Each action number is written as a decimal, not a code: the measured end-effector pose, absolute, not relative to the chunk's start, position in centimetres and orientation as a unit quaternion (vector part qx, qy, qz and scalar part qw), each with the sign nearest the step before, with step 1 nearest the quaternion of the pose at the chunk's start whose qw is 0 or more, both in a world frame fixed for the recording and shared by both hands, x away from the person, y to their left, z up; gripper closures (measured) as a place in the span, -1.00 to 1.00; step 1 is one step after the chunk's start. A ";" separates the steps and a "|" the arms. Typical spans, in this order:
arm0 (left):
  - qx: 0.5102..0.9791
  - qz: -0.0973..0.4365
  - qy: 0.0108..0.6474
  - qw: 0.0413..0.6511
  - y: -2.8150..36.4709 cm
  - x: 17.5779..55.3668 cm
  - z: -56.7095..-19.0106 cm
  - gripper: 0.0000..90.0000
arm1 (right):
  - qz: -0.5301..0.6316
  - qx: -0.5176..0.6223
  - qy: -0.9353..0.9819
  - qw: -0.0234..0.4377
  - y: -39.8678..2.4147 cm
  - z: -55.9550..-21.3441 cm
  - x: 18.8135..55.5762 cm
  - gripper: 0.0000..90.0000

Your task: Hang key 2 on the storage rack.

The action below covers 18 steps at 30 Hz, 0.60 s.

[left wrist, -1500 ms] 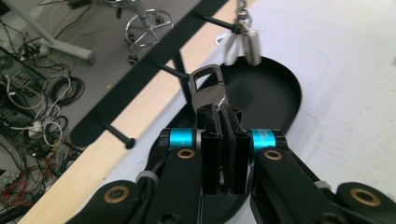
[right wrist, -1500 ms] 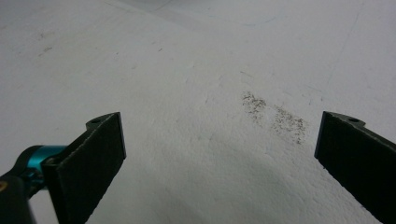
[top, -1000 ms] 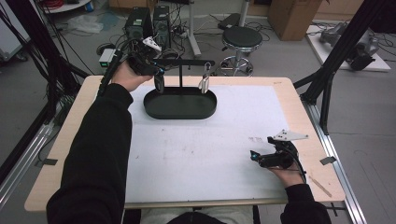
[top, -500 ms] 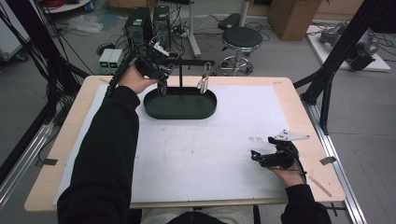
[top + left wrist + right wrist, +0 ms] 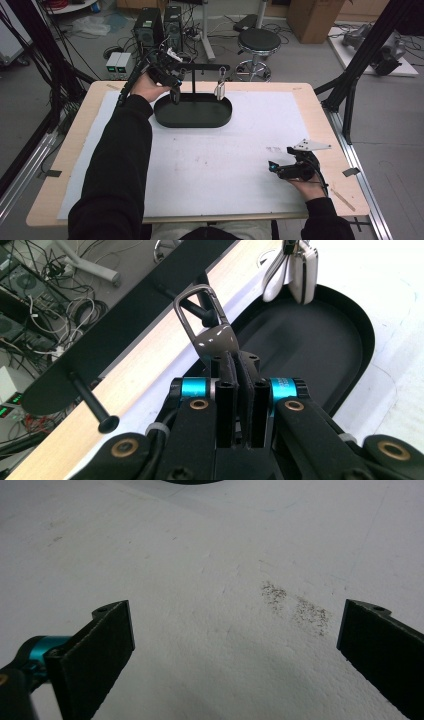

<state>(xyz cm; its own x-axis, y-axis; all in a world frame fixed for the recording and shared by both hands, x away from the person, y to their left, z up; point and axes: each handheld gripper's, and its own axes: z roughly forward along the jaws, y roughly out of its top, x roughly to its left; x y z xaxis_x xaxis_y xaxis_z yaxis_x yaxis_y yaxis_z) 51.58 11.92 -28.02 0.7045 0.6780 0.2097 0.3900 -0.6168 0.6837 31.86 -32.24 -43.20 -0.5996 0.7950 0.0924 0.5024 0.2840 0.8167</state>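
My left gripper [image 5: 239,357] is shut on the brown tab of a keychain [image 5: 216,337]. Its metal clip [image 5: 199,302] points at a peg [image 5: 170,291] of the black rack bar [image 5: 120,330]; the peg's tip shows through the clip's loop. In the high view the left gripper [image 5: 172,85] is at the rack's left end, over the black oval tray [image 5: 220,117]. A white fob [image 5: 219,89] hangs from the rack's right peg, also in the left gripper view as the white fob [image 5: 300,270]. My right gripper [image 5: 276,169] rests open on the white mat at the front right, with nothing between its jaws [image 5: 235,612].
The white mat [image 5: 215,160] covers most of the wooden table [image 5: 320,100]. Another bare peg [image 5: 92,405] sticks out of the rack bar nearer me. A stool, computer boxes and cables stand on the floor behind the table; black frame posts rise at both sides.
My left hand has moved right and down along the rack, bringing the keychain to the left peg. The right hand has stayed put.
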 end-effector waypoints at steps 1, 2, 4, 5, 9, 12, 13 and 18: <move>0.867 0.235 0.308 0.312 11.9 51.7 -28.1 0.91 | 0.432 0.414 0.783 0.169 -32.3 -43.2 31.9 -0.98; 0.865 0.236 0.311 0.315 11.9 51.8 -28.2 0.91 | 0.433 0.414 0.783 0.169 -32.3 -43.2 31.9 -0.98; 0.862 0.244 0.313 0.314 11.9 52.1 -28.3 0.91 | 0.434 0.416 0.781 0.169 -32.3 -43.1 31.8 -0.98; 0.861 0.245 0.315 0.315 12.0 52.2 -28.4 0.91 | 0.436 0.416 0.780 0.169 -32.4 -43.1 31.8 -0.98; 0.860 0.254 0.310 0.316 11.8 52.4 -28.7 0.91 | 0.435 0.416 0.781 0.169 -32.3 -43.2 31.8 -0.98; 0.860 0.260 0.305 0.316 11.7 52.6 -28.9 0.91 | 0.433 0.416 0.782 0.168 -32.3 -43.2 31.8 -0.98; 0.860 0.262 0.303 0.316 11.7 52.7 -29.0 0.91 | 0.432 0.417 0.782 0.166 -32.3 -43.2 31.8 -0.98; 0.859 0.263 0.302 0.319 11.5 53.0 -29.5 0.88 | 0.433 0.415 0.783 0.167 -32.3 -43.2 31.8 -0.98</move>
<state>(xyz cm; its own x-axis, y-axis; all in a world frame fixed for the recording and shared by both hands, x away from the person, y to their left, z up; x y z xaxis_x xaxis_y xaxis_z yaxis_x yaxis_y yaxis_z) 53.00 11.54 -29.51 0.6792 0.6872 0.2578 0.3519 -0.6132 0.7072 31.81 -32.27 -43.23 -0.5997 0.7942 0.0982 0.5052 0.2806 0.8161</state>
